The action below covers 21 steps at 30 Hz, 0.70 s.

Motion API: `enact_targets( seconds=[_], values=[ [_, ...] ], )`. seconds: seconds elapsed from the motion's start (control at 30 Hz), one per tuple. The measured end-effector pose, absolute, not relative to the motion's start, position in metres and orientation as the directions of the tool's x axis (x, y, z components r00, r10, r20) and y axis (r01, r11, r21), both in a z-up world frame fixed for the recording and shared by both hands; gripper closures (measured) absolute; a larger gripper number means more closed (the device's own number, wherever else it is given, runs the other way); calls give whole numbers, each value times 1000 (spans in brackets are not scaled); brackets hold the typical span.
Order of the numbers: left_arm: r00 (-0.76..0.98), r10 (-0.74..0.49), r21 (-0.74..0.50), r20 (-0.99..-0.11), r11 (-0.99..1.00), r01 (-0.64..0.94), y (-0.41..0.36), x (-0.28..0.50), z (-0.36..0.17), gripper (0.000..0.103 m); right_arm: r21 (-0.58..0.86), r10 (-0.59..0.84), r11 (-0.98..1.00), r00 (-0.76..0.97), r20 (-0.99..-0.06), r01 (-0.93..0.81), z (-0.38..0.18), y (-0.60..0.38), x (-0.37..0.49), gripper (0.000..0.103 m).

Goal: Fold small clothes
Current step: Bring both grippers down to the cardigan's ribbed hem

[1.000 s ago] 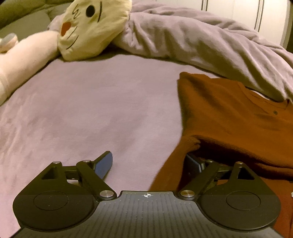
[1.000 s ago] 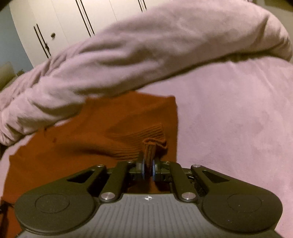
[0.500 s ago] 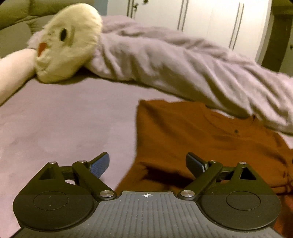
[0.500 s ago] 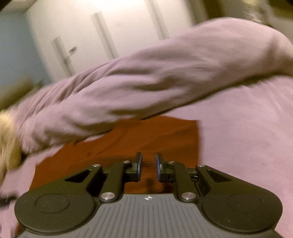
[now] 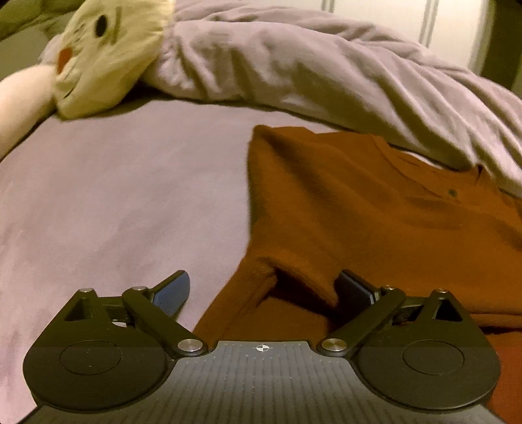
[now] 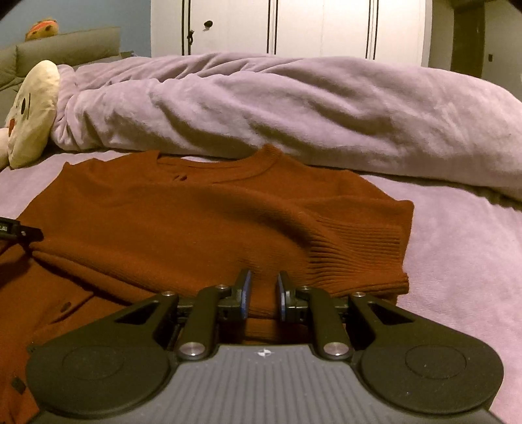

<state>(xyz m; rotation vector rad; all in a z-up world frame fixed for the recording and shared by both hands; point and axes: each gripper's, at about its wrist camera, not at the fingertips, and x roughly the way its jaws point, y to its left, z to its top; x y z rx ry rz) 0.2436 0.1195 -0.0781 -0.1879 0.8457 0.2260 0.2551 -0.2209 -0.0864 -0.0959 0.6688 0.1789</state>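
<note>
Left wrist view: the left claw [image 5: 262, 288] is spread wide over the rust sweater [image 5: 375, 221], which lies on the bed [image 5: 114, 195] below a rumpled blanket [image 5: 326, 75].

Right wrist view: the right claw [image 6: 263, 293] stands slightly parted, empty, at the sweater's folded ribbed cuff [image 6: 359, 257].

Sweater [image 6: 202, 221] flat on the bed [image 5: 114, 195], duvet [image 6: 293, 107] behind it, plush toy [image 5: 107, 55] far left.

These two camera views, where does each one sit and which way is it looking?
Left wrist view: sits on the left gripper, looking along its wide-open fingers over the rust sweater toward the plush toy.
Right wrist view: sits on the right gripper, fingers slightly apart, facing the sweater's ribbed cuff and the wardrobe.
Both show the sweater, plush toy and lilac blanket.
</note>
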Motion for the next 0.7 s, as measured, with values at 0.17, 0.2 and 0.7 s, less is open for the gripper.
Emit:
enact_targets(
  seconds=[0.17, 0.2, 0.7],
  values=[
    [649, 164, 12, -743, 973, -231, 118, 199, -67, 3, -7, 82, 993, 758, -647, -114, -69, -233, 229, 71],
    [639, 182, 36, -747, 971, -235, 118, 190, -68, 3, 3, 69, 996, 748, -660, -89, -70, -240, 221, 66],
    [594, 204, 30, -778, 956, -290, 104, 113, -59, 3, 158, 96, 987, 706, -701, 23, -57, -294, 95, 65]
  ],
)
